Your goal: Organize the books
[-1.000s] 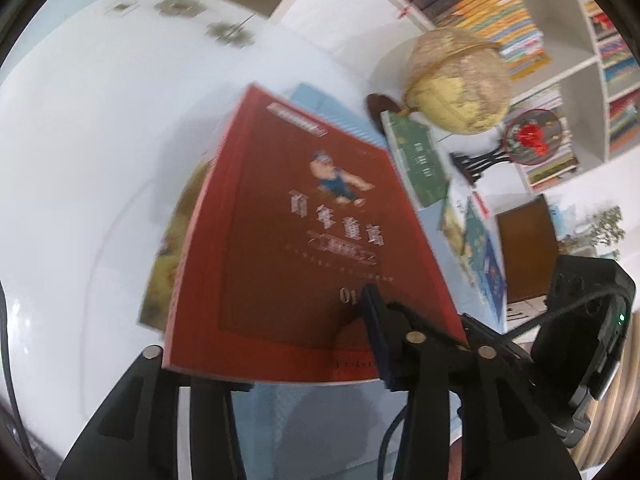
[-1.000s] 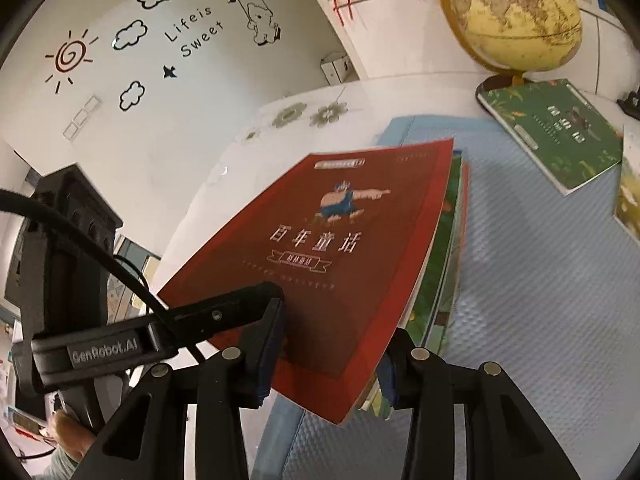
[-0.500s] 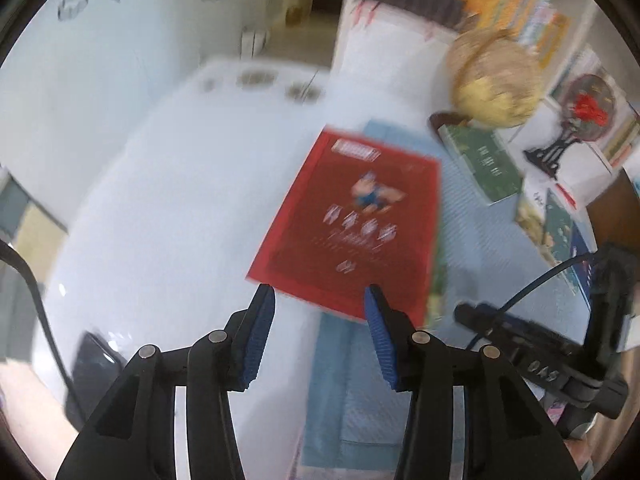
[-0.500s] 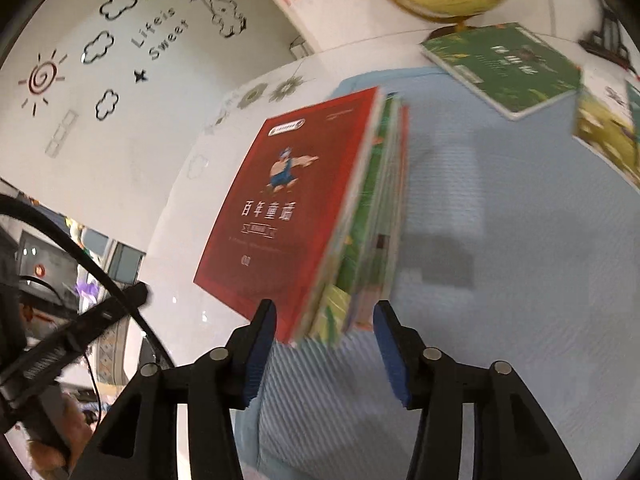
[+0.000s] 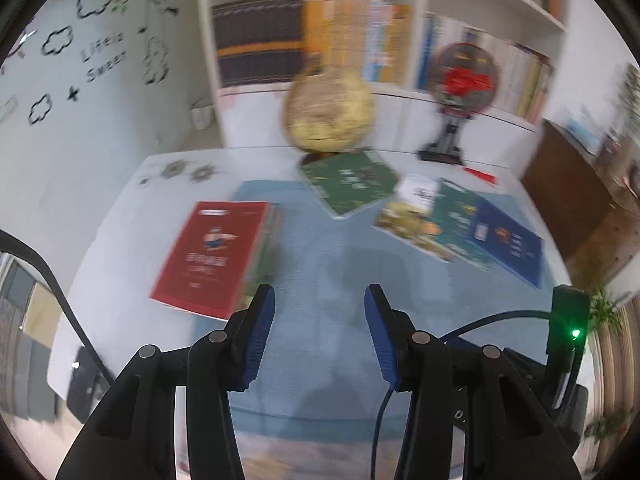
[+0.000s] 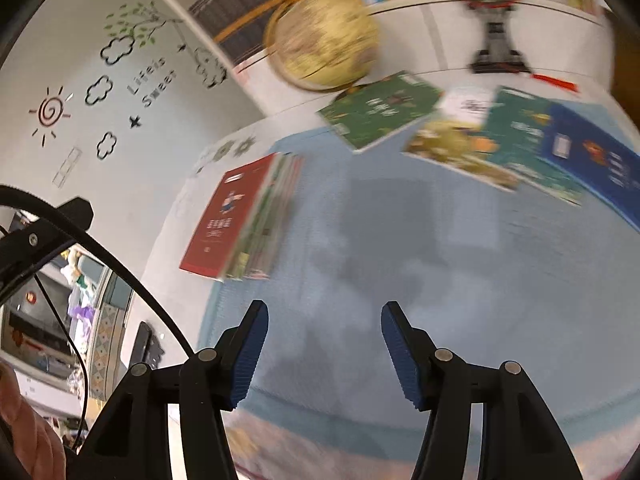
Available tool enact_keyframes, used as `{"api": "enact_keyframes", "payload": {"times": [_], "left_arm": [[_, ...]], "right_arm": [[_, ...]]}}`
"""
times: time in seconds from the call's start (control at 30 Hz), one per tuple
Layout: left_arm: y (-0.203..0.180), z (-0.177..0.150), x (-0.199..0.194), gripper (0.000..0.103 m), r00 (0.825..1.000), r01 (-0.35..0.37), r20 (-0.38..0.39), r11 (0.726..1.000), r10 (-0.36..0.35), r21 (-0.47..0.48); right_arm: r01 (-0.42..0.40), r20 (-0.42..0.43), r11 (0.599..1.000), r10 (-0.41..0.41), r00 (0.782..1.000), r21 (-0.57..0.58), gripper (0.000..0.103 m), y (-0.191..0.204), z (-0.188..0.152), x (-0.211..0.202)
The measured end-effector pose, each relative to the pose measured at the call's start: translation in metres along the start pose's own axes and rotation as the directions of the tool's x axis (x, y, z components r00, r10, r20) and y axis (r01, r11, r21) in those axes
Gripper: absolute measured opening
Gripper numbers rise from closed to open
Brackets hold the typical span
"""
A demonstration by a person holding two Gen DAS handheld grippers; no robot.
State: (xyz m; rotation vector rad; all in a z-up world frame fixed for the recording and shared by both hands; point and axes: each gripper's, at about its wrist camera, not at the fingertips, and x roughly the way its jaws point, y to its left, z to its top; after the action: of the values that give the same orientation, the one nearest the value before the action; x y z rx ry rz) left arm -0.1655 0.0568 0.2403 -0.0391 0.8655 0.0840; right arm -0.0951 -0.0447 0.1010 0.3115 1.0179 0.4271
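Note:
A red book [image 5: 210, 254] [image 6: 224, 214] tops a stack at the left edge of the blue mat [image 5: 320, 288] [image 6: 400, 248]. A green book [image 5: 348, 184] [image 6: 380, 110] lies near the globe. Further right, a yellow-green book [image 5: 408, 222] [image 6: 452, 148], a teal book [image 5: 452, 220] [image 6: 520, 136] and a dark blue book [image 5: 508, 242] [image 6: 596, 156] overlap. My left gripper [image 5: 319, 312] hangs open and empty above the mat. My right gripper [image 6: 324, 330] has its jaws opening, with nothing between them.
A globe [image 5: 330, 110] [image 6: 324, 46] and a round red ornament on a black stand [image 5: 460, 84] [image 6: 494, 8] stand at the table's back. White bookshelves [image 5: 400, 40] filled with books rise behind. A brown cabinet [image 5: 580, 200] is at the right.
Both grippers let go of the red book, which now lies flat on the stack. Both pulled back and up from the stack and swung right, bringing the spread-out books into view.

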Motion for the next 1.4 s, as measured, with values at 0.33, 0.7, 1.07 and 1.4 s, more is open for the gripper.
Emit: {"api": "enact_keyframes", "payload": {"times": [0.33, 0.7, 1.07, 1.4], "left_arm": [[-0.148, -0.040, -0.040, 0.044, 0.994, 0.102, 0.018, 0.992, -0.103, 0.079], [-0.233, -0.037, 0.022, 0.046, 0.989, 0.130, -0.086, 0.978, -0.117, 0.162], [-0.251, -0.006, 0.184, 0.080, 0.932, 0.259, -0.268, 0.966, -0.245, 0.020], [-0.275, -0.001, 0.251, 0.080, 0.906, 0.294, -0.310, 0.955, -0.287, -0.023]], "right_arm": [[0.074, 0.048, 0.993, -0.079, 0.996, 0.097, 0.058, -0.110, -0.062, -0.108], [0.148, 0.055, 0.962, -0.164, 0.985, 0.228, 0.059, -0.205, -0.053, -0.132], [0.319, -0.054, 0.932, -0.315, 0.948, 0.173, 0.060, -0.279, 0.055, -0.066], [0.339, -0.071, 0.941, -0.336, 0.939, 0.023, 0.060, -0.359, 0.172, 0.007]]}}
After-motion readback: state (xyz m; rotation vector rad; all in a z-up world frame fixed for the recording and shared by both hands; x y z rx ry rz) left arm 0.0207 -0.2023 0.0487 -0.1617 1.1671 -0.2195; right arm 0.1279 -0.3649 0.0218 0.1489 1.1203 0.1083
